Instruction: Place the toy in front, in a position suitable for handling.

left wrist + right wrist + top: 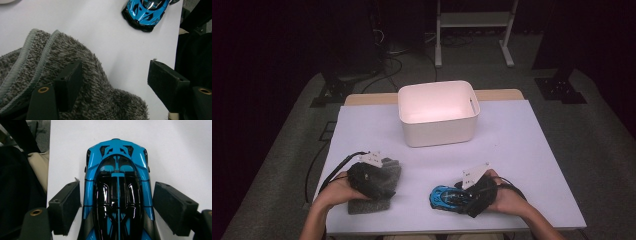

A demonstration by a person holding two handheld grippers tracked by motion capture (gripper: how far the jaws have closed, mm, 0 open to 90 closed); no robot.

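Right claw (116,207) straddles blue toy car (117,187), jaws wide, pads clear; close squarely on its flanks, left claw (117,87) open over grey towel (82,82).

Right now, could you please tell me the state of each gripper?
Left gripper: open, jaws astride the grey fuzzy cloth, not clamping it.
Right gripper: open, jaws either side of the blue toy car, holding nothing.

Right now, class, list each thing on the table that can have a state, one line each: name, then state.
White plastic bin: upright, open-topped, looks empty.
Blue and black toy car: on its wheels, between the right claw's jaws, not gripped.
Grey fluffy cloth: crumpled on the table, under the left claw.
Left claw: open.
Right claw: open, pads clear of the car.
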